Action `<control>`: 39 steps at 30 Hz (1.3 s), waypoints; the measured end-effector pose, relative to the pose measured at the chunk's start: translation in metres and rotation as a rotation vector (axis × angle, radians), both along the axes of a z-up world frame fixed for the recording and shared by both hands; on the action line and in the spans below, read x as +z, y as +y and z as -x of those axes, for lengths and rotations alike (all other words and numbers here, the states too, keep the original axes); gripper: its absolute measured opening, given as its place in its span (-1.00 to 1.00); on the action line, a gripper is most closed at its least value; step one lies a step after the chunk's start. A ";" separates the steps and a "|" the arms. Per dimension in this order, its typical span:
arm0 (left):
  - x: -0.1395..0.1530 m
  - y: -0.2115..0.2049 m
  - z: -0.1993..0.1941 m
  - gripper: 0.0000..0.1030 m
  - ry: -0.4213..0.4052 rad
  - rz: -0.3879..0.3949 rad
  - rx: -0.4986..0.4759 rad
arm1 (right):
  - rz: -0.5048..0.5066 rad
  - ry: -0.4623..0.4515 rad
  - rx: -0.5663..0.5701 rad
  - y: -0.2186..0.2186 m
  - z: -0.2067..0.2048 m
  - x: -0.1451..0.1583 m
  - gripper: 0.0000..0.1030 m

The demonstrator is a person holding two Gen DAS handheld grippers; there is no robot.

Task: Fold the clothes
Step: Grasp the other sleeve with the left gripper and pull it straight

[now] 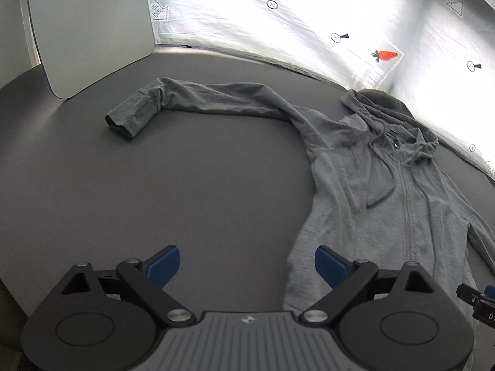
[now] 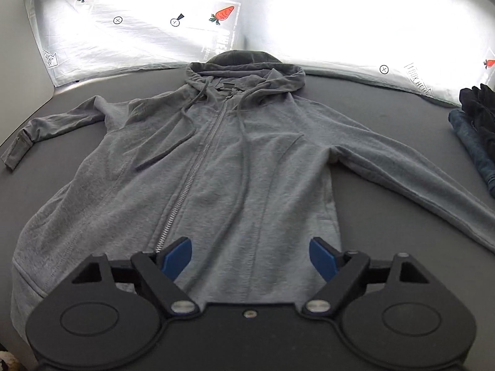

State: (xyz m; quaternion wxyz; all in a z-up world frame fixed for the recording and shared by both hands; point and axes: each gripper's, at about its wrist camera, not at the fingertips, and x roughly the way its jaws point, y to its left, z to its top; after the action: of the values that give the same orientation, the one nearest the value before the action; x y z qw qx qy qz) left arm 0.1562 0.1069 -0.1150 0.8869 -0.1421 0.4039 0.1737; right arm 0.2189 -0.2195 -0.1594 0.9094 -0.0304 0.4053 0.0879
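A grey zip-up hoodie (image 2: 216, 160) lies flat and face up on the dark grey table, hood toward the back wall, zipper closed, both sleeves spread out. In the left wrist view the hoodie (image 1: 371, 191) is at the right, its left sleeve (image 1: 198, 99) stretched leftward with the cuff bent back. My left gripper (image 1: 246, 266) is open and empty above the table, just left of the hoodie's hem. My right gripper (image 2: 250, 256) is open and empty, hovering over the hoodie's lower front near the hem.
A stack of folded dark clothes and blue jeans (image 2: 478, 130) sits at the table's right edge. A white panel (image 1: 89, 27) stands at the back left. A bright white sheet (image 2: 309, 24) with carrot marks forms the back wall. The other gripper (image 1: 478, 300) shows at the right edge.
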 end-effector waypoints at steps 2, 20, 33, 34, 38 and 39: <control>-0.002 0.045 0.000 0.83 -0.017 -0.003 0.015 | 0.020 0.046 -0.047 0.030 -0.002 -0.016 0.64; -0.001 0.195 -0.113 0.83 -0.056 -0.145 0.054 | 0.024 0.210 -0.433 0.052 -0.013 -0.044 1.00; 0.038 0.228 -0.111 -0.90 -0.262 -0.336 0.105 | 0.011 0.239 -0.451 0.050 -0.019 -0.044 1.00; 0.038 0.229 -0.102 -0.90 -0.249 -0.354 0.096 | 0.011 0.237 -0.450 0.050 -0.019 -0.044 1.00; 0.037 0.233 -0.067 -0.81 -0.192 -0.431 0.060 | 0.009 0.241 -0.440 0.049 -0.020 -0.044 1.00; 0.023 0.233 -0.064 -0.80 -0.126 -0.467 0.049 | 0.009 0.242 -0.435 0.049 -0.021 -0.044 1.00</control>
State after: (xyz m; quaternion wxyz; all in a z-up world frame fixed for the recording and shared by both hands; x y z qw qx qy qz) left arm 0.2201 0.3396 -0.0920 0.9147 0.0465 0.2929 0.2746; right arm 0.2394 -0.1703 -0.2036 0.8517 0.0642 0.5086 -0.1089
